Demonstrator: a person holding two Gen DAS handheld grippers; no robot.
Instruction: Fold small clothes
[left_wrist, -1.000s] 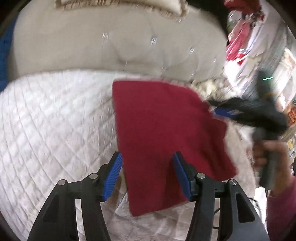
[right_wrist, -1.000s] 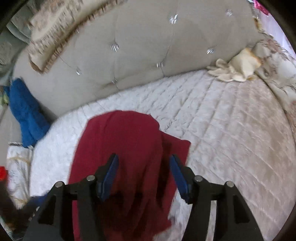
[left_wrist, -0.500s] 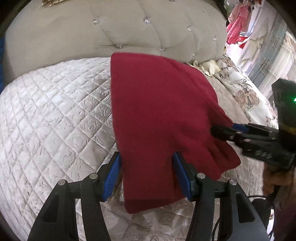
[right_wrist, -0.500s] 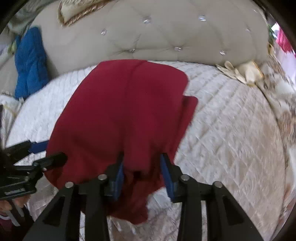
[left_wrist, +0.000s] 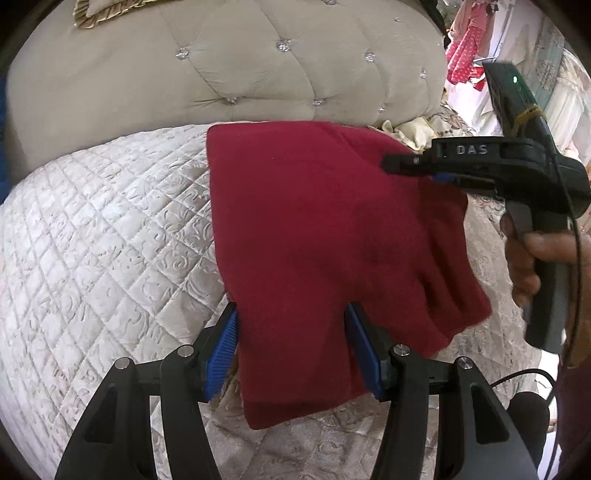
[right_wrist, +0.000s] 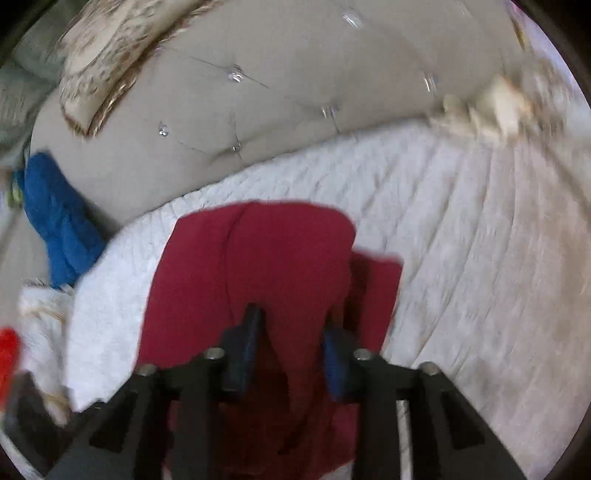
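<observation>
A dark red cloth (left_wrist: 314, 221) lies over the white quilted bed (left_wrist: 110, 240), partly folded. My left gripper (left_wrist: 291, 332) holds its near edge, and the cloth fills the gap between the blue pads. In the right wrist view the same red cloth (right_wrist: 288, 251) bunches into a ridge between the pads of my right gripper (right_wrist: 291, 332), whose jaws are closing on it. From the left wrist view, the right gripper (left_wrist: 391, 164) reaches in over the cloth's far right corner, carried by a person's hand (left_wrist: 528, 258).
A tufted beige headboard (left_wrist: 258, 74) rises behind the bed. A blue garment (right_wrist: 55, 221) lies at the left against it, and a cream cloth (left_wrist: 410, 133) sits at the bed's far right. A patterned pillow (right_wrist: 110, 55) rests on top of the headboard.
The right gripper's jaws have narrowed around a fold of the red cloth. Seen from the left wrist, it has risen toward the cloth's far corner. The left grip looks unchanged.
</observation>
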